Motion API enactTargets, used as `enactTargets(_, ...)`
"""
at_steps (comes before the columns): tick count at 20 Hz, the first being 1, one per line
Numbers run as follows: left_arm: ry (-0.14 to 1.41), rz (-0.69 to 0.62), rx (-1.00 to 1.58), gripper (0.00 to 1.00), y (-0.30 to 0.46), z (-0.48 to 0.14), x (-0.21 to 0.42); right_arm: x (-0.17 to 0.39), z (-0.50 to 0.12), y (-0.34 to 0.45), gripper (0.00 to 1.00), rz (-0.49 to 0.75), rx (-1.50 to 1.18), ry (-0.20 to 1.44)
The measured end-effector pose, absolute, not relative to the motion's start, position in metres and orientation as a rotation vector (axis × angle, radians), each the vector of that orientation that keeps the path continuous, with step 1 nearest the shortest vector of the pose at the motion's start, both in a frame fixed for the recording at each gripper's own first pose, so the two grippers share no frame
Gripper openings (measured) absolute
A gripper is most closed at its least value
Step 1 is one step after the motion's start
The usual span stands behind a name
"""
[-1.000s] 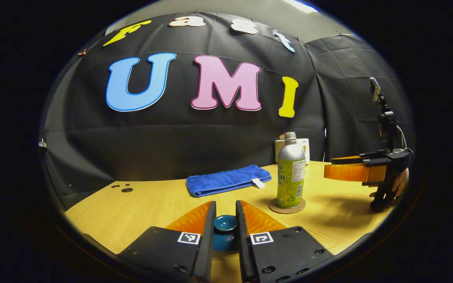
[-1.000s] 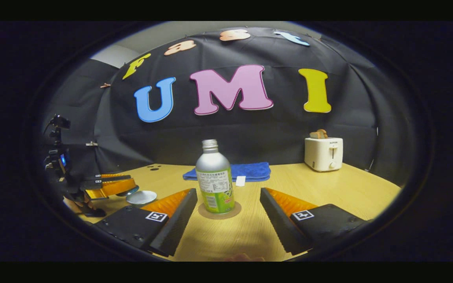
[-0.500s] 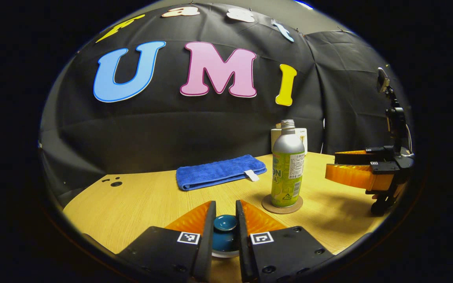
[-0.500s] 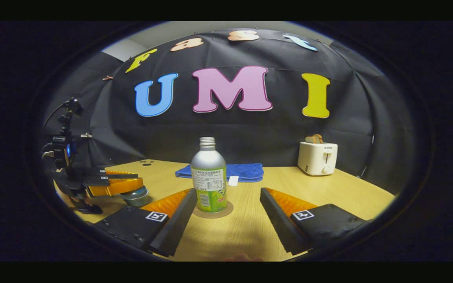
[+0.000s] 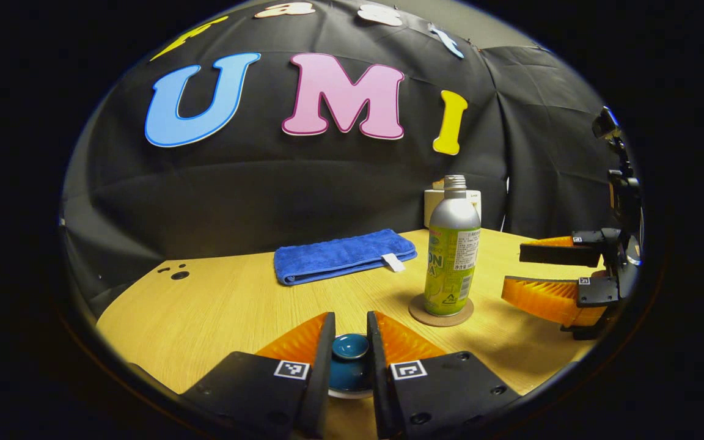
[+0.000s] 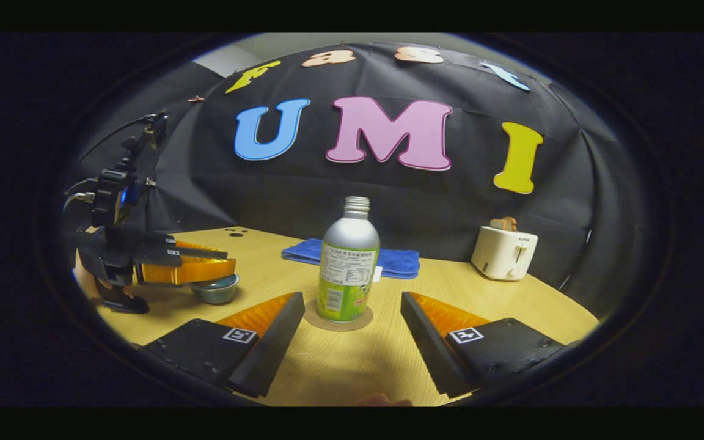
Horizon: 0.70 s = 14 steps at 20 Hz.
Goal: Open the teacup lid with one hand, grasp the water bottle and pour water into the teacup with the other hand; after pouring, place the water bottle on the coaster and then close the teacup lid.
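My left gripper [image 5: 350, 327] is shut on the teal knob of the teacup lid [image 5: 350, 347], with a pale rim showing just under it. In the right gripper view the left gripper [image 6: 208, 266] sits low over the small teacup [image 6: 217, 292] at the table's left; the lid itself is hidden under the fingers. The silver and green water bottle [image 6: 349, 269] stands upright on the round coaster [image 6: 327, 322]. My right gripper [image 6: 351, 299] is open, its fingers on either side of the bottle and apart from it. The right gripper [image 5: 514, 270] also shows right of the bottle [image 5: 450, 263].
A folded blue towel [image 5: 343, 263] lies at the back of the wooden table [image 5: 230, 311]. A white toaster [image 6: 503, 252] stands at the back right. The black cloth wall closes the far side.
My left gripper came down with the lid, right over the teacup. The right gripper tilted and shifted a little near the bottle, still open. The bottle stayed on the coaster.
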<state>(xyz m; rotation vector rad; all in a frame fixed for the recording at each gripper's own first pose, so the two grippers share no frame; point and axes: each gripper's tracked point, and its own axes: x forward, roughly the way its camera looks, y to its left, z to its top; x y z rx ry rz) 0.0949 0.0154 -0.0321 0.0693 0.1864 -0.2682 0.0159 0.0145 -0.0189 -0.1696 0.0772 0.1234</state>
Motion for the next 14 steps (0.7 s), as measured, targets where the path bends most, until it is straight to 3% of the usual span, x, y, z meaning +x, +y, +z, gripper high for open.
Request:
enactTargets(10, 0.169, -0.232, 0.046, 0.36, 0.024, -0.029, 0.089, 0.017, -0.021, 0.007, 0.98, 0.109, -0.129, 0.078)
enactTargets(14, 0.102, -0.196, -0.011, 0.59, 0.038, -0.017, 0.074, 0.016, -0.021, 0.008, 0.98, 0.11, -0.124, 0.072)
